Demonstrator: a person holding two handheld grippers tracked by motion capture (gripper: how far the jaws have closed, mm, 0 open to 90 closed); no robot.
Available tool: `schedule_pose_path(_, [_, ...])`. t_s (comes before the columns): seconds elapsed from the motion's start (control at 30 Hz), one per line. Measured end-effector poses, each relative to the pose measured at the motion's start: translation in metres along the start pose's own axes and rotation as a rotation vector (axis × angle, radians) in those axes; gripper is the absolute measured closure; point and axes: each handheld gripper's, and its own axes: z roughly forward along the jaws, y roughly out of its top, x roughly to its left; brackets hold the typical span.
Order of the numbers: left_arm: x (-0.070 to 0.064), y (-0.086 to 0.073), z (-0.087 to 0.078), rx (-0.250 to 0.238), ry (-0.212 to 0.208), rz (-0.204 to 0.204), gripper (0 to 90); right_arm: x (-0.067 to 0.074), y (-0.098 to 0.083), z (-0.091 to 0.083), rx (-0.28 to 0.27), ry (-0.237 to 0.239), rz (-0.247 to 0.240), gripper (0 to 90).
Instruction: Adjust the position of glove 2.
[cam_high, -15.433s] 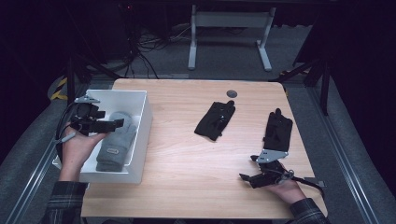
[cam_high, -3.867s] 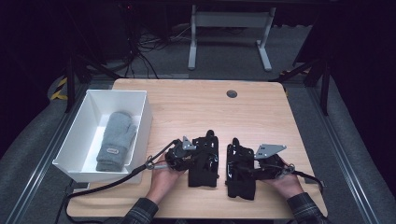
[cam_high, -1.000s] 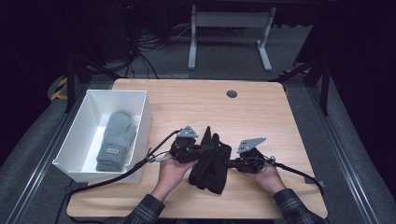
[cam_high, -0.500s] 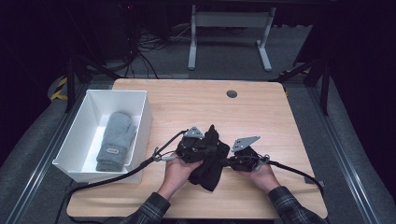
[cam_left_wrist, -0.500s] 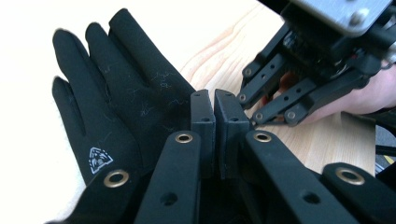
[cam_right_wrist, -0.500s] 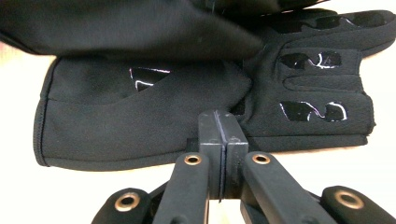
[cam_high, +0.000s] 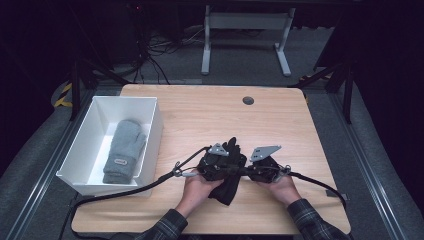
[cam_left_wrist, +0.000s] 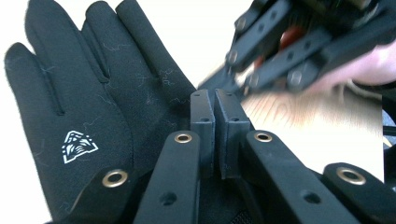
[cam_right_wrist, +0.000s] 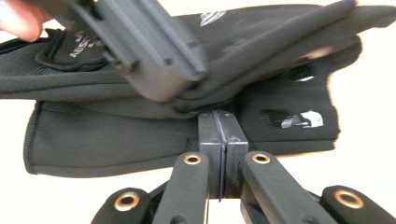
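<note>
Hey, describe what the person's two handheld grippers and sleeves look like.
Both the left gripper and right gripper are black, with brass-coloured rivets on the linkages and a grey three-cornered plate on top. A black cable trails from each. The sleeves are dark plaid.

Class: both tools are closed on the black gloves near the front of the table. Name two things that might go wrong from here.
1. The left tool and right tool pinch only thin fabric of the black gloves, so one glove may slip free.
2. The left tool's cable trails beside the white bin and may snag on it.

gloves (cam_high: 229, 172) table (cam_high: 210, 115) front-centre | bin (cam_high: 150, 107) left | mitten (cam_high: 122, 150) in bin
</note>
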Motion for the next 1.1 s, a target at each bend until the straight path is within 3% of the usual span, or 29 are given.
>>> schedule_pose_path(0.13, [-0.001, 0.000, 0.000, 0.000, -0.001, 0.007, 86.7, -0.004, -0.002, -0.004, 0.021, -0.034, 0.001, 90.0])
schedule_pose_path(0.27, [-0.001, 0.000, 0.000, 0.001, -0.002, 0.011, 86.8, -0.001, -0.005, 0.003, 0.057, -0.023, -0.009, 90.0])
schedule_pose_path(0.5, [-0.001, -0.002, 0.006, -0.006, -0.054, 0.002, 82.3, -0.002, -0.005, 0.005, 0.049, -0.016, -0.001, 90.0])
schedule_pose_path(0.63, [-0.004, 0.001, 0.000, -0.017, -0.048, 0.028, 77.4, -0.005, -0.005, 0.000, 0.062, -0.059, -0.011, 90.0])
schedule_pose_path(0.73, [-0.006, 0.000, -0.003, -0.004, -0.038, 0.045, 90.0, -0.011, -0.007, -0.010, 0.037, -0.101, 0.000, 73.2])
schedule_pose_path(0.83, [-0.009, -0.003, -0.001, 0.018, -0.024, 0.055, 90.0, -0.017, -0.013, -0.018, 0.046, -0.144, 0.022, 62.3])
schedule_pose_path(0.93, [-0.009, -0.008, 0.006, 0.054, -0.028, 0.057, 90.0, -0.022, -0.022, -0.028, 0.019, -0.153, 0.051, 54.5])
schedule_pose_path(1.1, [-0.011, -0.014, 0.013, 0.107, -0.024, 0.060, 90.0, -0.025, -0.030, -0.036, 0.026, -0.175, 0.043, 43.2])
